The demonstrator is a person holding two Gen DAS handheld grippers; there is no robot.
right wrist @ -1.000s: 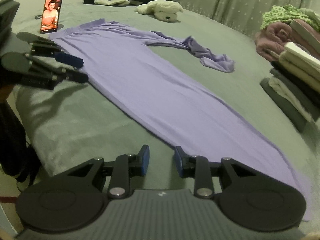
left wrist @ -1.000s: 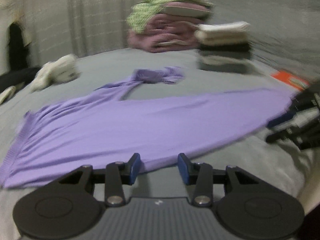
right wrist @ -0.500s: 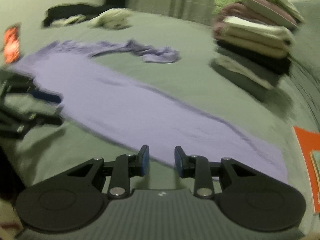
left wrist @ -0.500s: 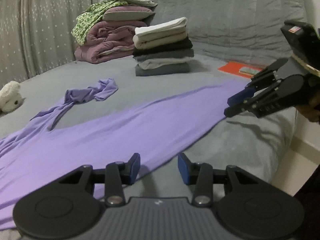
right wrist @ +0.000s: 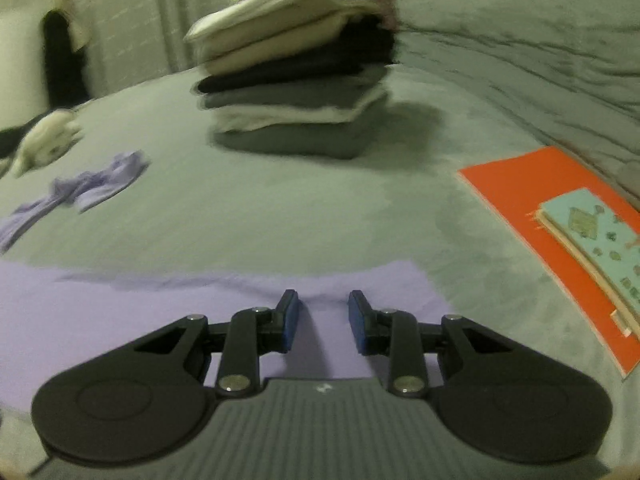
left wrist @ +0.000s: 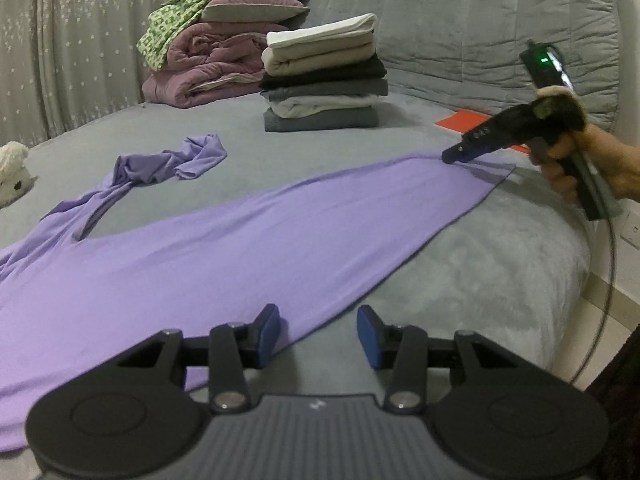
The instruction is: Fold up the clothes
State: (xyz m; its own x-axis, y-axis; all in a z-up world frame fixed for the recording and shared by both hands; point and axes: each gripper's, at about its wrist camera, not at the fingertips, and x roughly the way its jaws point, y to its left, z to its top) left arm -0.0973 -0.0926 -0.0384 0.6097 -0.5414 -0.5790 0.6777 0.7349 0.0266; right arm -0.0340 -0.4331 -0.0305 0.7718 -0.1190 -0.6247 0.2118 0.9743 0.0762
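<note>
A long purple garment (left wrist: 240, 248) lies spread flat across the grey bed (left wrist: 500, 280), its sleeve (left wrist: 172, 160) bunched up behind it. My left gripper (left wrist: 318, 336) is open at the garment's near edge; the left finger is over the cloth and the right one over bare bedding. My right gripper (left wrist: 454, 156), held by a hand (left wrist: 600, 168), touches down at the garment's far right corner. In the right wrist view its jaws (right wrist: 323, 320) are closing, with the purple cloth (right wrist: 160, 300) lying under and between the pads, which do not press on it.
A stack of folded clothes (left wrist: 324, 80) stands behind the garment, with a pile of pink and green bedding (left wrist: 216, 56) to its left. An orange folder with a booklet (right wrist: 520, 208) lies at the right. A white plush toy (left wrist: 12, 168) sits far left. The bed's edge drops off on the right.
My right gripper has swung across and rolled level, coming down on the garment's far right corner. My left gripper has shifted along the near edge toward the garment's right end.
</note>
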